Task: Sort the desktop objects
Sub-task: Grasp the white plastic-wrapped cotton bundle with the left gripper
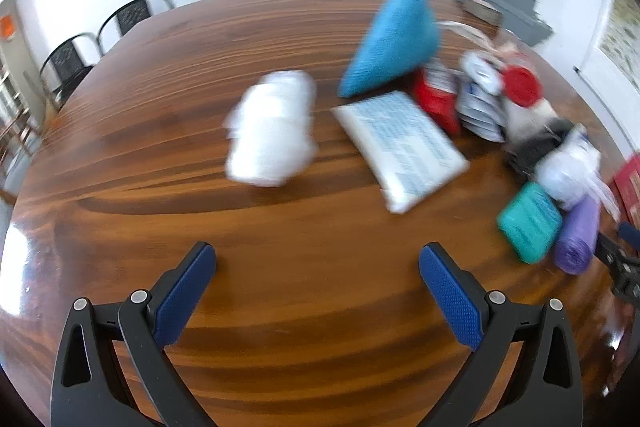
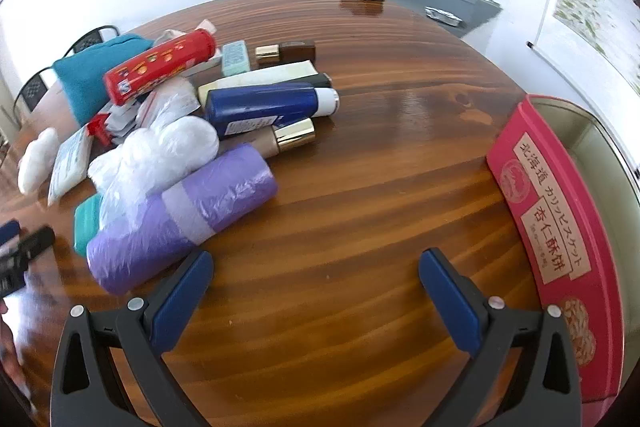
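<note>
Right claw (image 2: pixel 316 275) agape — pink tin (image 2: pixel 560 251), "北海道"

Legible text occurs on one item only: the red rectangular biscuit tin (image 2: pixel 560 247) at right of the right wrist view, its cream side label reading 北海道 カリッビスケット and 杏仁酥饼. Printing on other items is unreadable.

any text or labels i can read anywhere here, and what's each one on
"北海道" on the red tin box, top of its cream label.
"杏仁酥饼" lower on that label; the line of smaller characters between them is hard to make out.
Red tube: printed pictures, wording too small to read.
Blue bottle: white label, unreadable.
White flat packet: print blurred.
</note>
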A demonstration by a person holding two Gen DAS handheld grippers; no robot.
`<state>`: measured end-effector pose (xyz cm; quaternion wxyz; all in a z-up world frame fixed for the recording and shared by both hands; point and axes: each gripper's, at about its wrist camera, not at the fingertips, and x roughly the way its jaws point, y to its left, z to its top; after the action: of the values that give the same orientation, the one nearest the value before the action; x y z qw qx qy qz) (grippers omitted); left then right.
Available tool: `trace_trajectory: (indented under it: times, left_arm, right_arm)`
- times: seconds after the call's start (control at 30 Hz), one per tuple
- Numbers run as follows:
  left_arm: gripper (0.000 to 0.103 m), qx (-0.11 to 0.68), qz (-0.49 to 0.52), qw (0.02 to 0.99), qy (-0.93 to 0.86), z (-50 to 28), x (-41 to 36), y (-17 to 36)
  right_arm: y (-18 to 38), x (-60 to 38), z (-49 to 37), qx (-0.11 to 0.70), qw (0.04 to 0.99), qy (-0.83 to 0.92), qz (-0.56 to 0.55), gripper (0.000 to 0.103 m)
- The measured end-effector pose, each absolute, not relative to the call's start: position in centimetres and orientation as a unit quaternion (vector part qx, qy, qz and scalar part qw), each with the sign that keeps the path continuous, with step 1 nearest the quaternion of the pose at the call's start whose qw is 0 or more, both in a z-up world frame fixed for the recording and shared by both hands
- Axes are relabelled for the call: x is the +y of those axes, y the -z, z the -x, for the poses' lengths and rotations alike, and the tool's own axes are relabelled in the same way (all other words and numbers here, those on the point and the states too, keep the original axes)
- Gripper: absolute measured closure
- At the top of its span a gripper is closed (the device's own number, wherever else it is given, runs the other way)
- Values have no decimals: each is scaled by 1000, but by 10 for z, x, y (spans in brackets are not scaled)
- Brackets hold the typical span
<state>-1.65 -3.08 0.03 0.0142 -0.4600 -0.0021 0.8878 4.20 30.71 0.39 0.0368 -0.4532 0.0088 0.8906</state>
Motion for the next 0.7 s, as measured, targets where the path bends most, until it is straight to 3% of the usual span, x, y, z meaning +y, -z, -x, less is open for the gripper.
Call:
trace_trajectory:
  times: [0.33, 0.7]
  left_arm:
    - [0, -42, 394, -20, -918, 32, -68, -48]
    - [0, 25, 391, -16, -920, 52, -47, -31]
  right_arm:
    - [-5, 306, -46, -10, -1, -891, 454, 0]
    - [-4, 307, -48, -17, -13, -890, 455, 0]
